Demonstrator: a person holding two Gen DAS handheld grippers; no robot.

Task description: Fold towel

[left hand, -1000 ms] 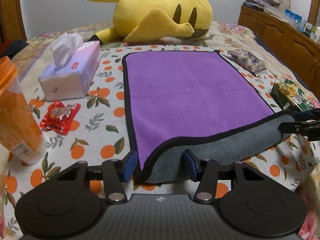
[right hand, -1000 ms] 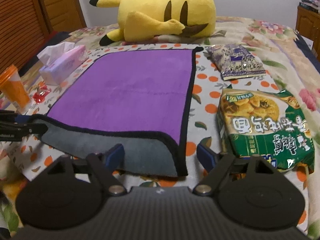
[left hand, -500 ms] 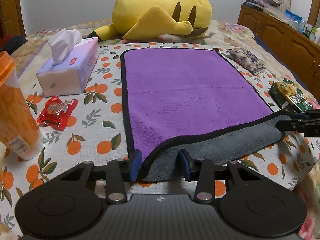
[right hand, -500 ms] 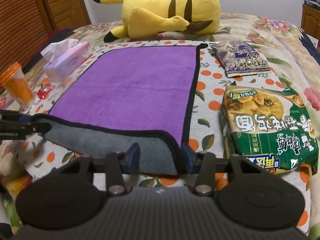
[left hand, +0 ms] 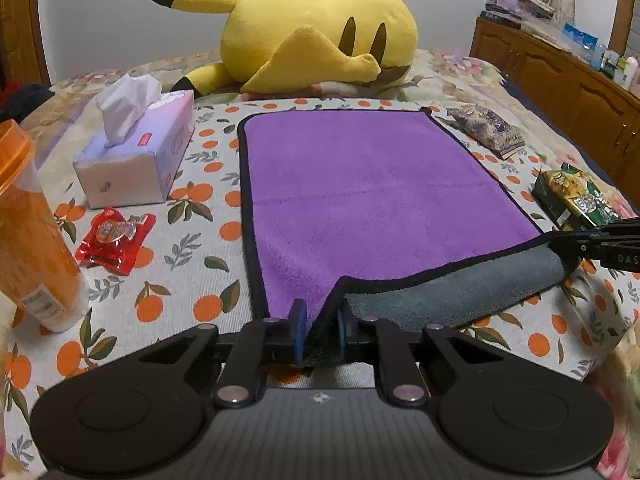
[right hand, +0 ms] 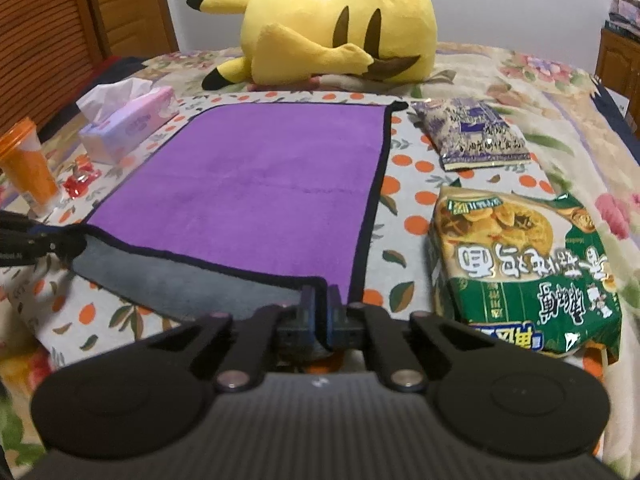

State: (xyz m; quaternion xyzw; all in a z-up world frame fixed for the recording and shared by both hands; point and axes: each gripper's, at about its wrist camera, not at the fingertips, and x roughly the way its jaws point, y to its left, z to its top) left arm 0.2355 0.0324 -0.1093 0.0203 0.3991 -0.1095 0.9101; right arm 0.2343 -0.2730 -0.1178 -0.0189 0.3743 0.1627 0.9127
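Left gripper: jaws closed on the towel's near left corner, blue pads pinching the black hem.
Right gripper: jaws closed on the near right corner, the hem pressed between the pads.
Towel: purple with black edging, spread on the bed; the near edge is lifted and turned so the grey underside shows between the two grippers.
Bed cover: orange-and-leaf print under the towel.
Orange cup: upright, near left, apart from the towel.
Red candy wrapper: flat, between the cup and the towel.
Green noodle packet: just right of the towel.
Tissue box: farther left, tissue sticking up.
Purple snack bag: beside the far right corner, possibly touching the hem.
Pikachu plush: lying beyond the far edge.
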